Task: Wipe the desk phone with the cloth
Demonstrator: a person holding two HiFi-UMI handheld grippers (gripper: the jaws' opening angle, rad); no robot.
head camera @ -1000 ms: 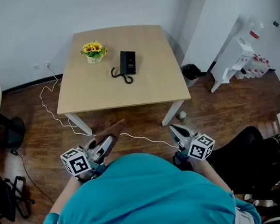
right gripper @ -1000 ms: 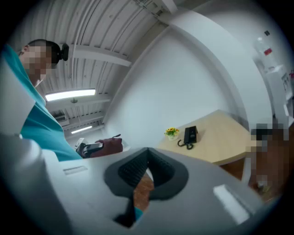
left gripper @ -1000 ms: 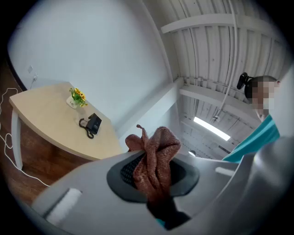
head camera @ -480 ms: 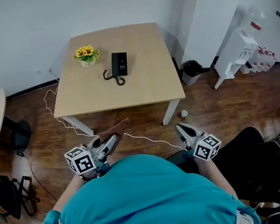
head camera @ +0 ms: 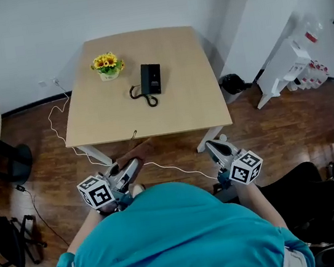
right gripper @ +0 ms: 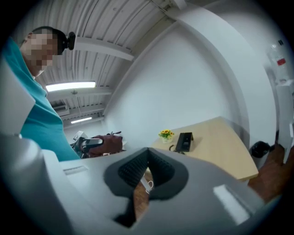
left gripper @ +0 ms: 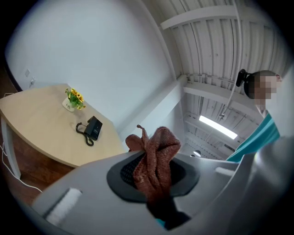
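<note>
Both grippers are edging closer to the table (head camera: 193,101) than they were a moment ago, and its near edge is now sitting just ahead of their tips.

Nearest to us, we are carrying the left gripper (left gripper: 154,176) low and level. Its jaws are clamping the cloth (left gripper: 156,149), a rust-brown knitted bundle that is bunching up out of the pads and poking forward past the tips. We are holding it that way, as we judge it, so that a loose fold is leading and can meet the phone first.

Well apart to that gripper's right, we are bringing the right gripper (right gripper: 146,176) along with its jaws pressed together on nothing. Only floor and a bit of white cable (head camera: 175,167) are showing through the slot below its pads. It is looking like the spare hand, perhaps kept free to steady the phone.

Farther ahead, the desk phone (head camera: 150,78) is lying flat on the tabletop, well beyond both tips and roughly between the lines they are pointing along. Its coiled cord (head camera: 144,96) is curling on the side facing us, so the cloth may be snagging there if we sweep carelessly. A flower pot (head camera: 108,65) is standing near the phone, off to the left gripper's side. Wiping is not starting yet; we are closing the distance.
</note>
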